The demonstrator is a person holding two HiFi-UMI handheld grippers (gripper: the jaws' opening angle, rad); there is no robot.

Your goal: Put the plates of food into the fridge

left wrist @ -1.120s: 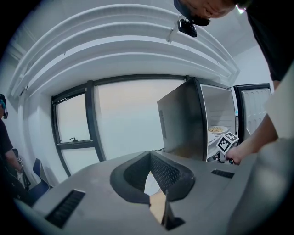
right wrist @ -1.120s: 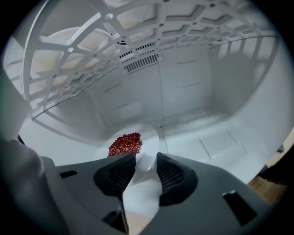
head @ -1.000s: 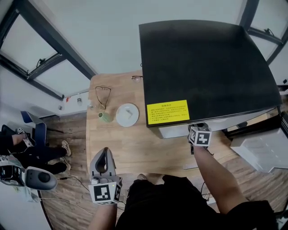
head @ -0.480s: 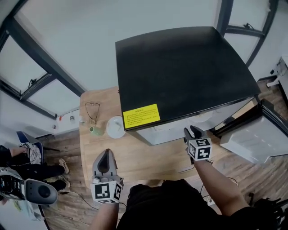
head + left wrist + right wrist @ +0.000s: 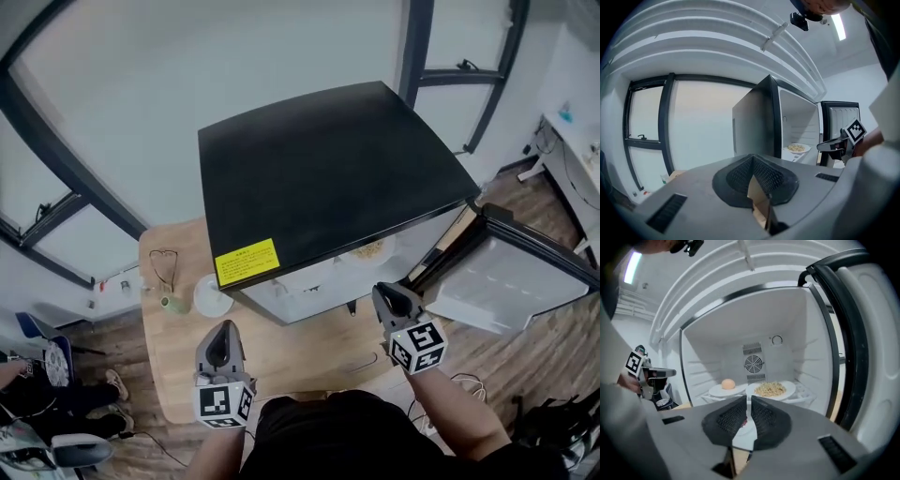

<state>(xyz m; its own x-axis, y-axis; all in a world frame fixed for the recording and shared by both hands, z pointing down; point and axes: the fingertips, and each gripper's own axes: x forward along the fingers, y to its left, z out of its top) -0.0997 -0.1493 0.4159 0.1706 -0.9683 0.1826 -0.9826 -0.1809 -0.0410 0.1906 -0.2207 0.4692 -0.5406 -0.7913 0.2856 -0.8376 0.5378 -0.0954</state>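
Food sat on a shelf inside the open fridge: a plate of noodles just beside a plate with a round orange lump. Facing them, the right tongs had just been closing and were drawn together, empty. The left tongs, above the counter, were pressed together too, holding nothing.

Head view overhead; both gripper views level, toward shared fridge
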